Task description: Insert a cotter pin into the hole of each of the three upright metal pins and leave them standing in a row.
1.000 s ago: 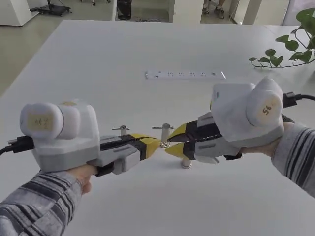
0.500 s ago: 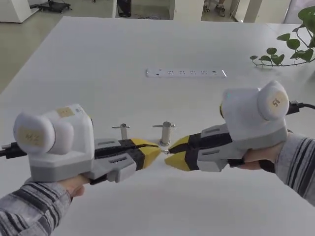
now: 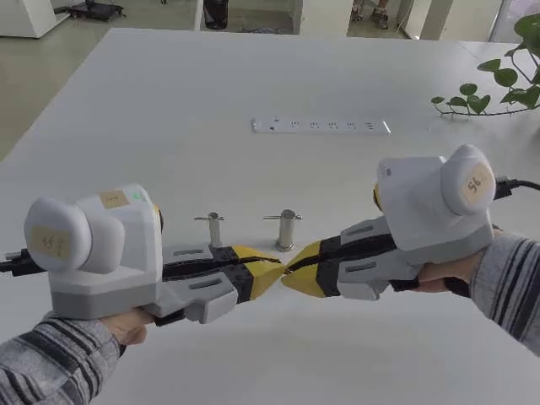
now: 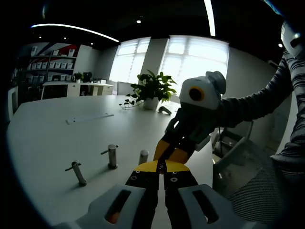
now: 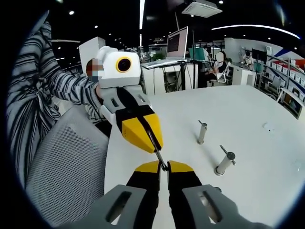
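Left gripper (image 4: pixel 161 166) and right gripper (image 5: pixel 163 168), yellow wedge tips touching, are both pressing jaws together; thin metal cotter pin (image 5: pixel 160 159) between tips, grip unclear.

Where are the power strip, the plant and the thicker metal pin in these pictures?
power strip (image 3: pixel 319 126): head view, middle of its white body.
plant (image 4: pixel 151 88): left gripper view, its green foliage.
thicker metal pin (image 3: pixel 286 229): head view, its upright shaft.

Sticker (image 3: pixel 475 183) on the right tool (image 3: pixel 296 272) reads, seemingly, 56.
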Demonstrator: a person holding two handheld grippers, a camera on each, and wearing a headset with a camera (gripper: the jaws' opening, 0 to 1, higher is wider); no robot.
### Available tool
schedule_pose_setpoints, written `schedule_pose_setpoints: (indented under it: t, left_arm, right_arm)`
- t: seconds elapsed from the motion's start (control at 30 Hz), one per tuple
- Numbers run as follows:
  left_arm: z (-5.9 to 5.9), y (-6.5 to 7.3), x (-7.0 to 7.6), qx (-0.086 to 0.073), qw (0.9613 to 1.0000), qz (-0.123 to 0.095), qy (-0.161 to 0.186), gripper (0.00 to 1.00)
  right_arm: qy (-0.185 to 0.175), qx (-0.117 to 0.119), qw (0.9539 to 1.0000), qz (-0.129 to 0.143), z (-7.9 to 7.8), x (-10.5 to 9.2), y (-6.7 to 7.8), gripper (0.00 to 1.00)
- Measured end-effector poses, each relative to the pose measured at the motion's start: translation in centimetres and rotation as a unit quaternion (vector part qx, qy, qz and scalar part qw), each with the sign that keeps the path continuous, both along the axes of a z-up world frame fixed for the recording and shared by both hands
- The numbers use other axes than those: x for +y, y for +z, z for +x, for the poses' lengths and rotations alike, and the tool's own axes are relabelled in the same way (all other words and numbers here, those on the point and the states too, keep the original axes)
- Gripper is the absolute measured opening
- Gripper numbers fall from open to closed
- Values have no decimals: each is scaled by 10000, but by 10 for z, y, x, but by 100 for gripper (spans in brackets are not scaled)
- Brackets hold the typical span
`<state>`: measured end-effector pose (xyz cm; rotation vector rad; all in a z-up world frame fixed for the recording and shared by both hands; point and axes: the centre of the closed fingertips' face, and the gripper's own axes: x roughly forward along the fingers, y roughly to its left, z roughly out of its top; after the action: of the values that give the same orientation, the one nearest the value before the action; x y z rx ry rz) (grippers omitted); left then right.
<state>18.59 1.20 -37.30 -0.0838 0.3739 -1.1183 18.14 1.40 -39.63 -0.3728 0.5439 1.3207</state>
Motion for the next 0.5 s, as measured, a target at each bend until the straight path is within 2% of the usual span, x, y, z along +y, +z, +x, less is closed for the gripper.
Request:
schedule_pose_setpoints:
  t: [0.13,0.23,0.33,0.4,0.5]
  left_arm:
    - [-1,-1,0,-23,10000,30,-9,0]
    - [0,-2,-1,-28,10000,48,5,0]
    - [2,-3,-3,-94,9999,88,45,0]
    - [5,-5,-4,-124,9997,152,118,2]
    - [9,-8,-6,-128,9995,235,157,2]
  right_arm:
    - [185,-255,9993,-186,1,-2,1,0]
    - [414,-595,9965,-412,3,-5,1,0]
    - [520,-676,9949,-546,4,-7,0,0]
    - [602,-842,9925,-652,5,-9,1,0]
    - [682,-899,9905,-792,6,-13,-1,0]
